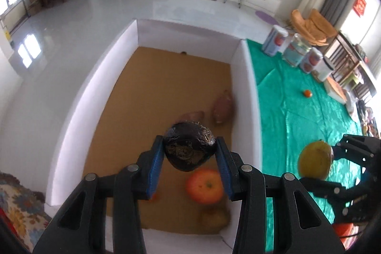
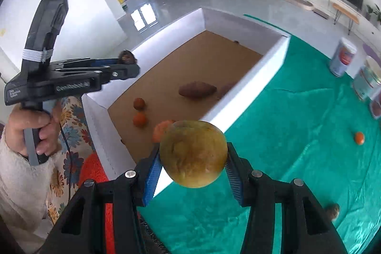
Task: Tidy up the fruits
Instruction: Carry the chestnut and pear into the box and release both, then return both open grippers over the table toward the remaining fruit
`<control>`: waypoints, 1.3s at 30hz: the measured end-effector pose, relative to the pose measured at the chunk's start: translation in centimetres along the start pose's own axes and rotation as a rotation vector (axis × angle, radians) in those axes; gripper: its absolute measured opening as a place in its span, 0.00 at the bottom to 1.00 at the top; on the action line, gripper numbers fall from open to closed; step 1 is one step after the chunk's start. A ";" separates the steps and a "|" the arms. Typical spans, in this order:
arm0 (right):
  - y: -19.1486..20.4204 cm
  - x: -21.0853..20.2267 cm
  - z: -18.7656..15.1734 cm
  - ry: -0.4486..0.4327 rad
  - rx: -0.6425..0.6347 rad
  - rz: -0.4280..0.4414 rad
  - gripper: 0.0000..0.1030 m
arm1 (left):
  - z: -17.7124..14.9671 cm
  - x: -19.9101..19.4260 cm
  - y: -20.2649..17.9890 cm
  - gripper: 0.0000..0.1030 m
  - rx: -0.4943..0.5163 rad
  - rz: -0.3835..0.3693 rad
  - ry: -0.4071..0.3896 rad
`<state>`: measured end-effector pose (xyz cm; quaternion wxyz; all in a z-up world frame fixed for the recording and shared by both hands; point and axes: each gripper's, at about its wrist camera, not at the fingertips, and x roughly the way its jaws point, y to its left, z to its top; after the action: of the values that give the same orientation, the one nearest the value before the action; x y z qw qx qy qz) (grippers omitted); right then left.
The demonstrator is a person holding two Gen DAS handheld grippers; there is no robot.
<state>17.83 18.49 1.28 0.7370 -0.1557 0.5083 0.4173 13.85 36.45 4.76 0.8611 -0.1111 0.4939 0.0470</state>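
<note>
My left gripper (image 1: 189, 140) is shut on a dark, wrinkled round fruit (image 1: 189, 151) and hangs over the white-walled box (image 1: 247, 92) with its brown floor. My right gripper (image 2: 193, 146) is shut on a yellow-green round fruit (image 2: 193, 154), above the box's near wall (image 2: 250, 77) and the green cloth (image 2: 297, 135). Each wrist view shows the other gripper: the right one (image 1: 321, 164) at the right edge with its fruit (image 1: 314, 158), the left one (image 2: 129, 62) held by a hand with the dark fruit (image 2: 127, 57).
In the box lie two sweet potatoes (image 1: 223, 107), a red-orange apple (image 1: 204, 186), a yellowish fruit (image 1: 214, 217) and small orange fruits (image 2: 139, 120). On the cloth are a small orange (image 2: 359, 137), a brown lump (image 2: 333, 211) and several canisters (image 1: 275, 39).
</note>
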 end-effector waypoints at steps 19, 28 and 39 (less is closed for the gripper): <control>1.9 14.0 5.9 0.249 -0.155 -0.192 0.75 | -1.8 10.4 6.0 0.64 -0.222 0.052 0.228; 0.4 -2.6 2.5 -0.106 -0.139 -0.184 0.93 | -1.7 -2.5 -0.9 0.87 -0.117 -0.023 -0.100; -15.6 -6.9 -29.4 -0.188 0.373 -0.435 0.94 | -16.0 4.5 -22.1 0.92 0.205 -0.236 -0.035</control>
<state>10.74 -13.34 -8.49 0.8687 -0.0837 0.4605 0.1620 6.88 11.02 -3.72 0.8760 -0.0788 0.4645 -0.1031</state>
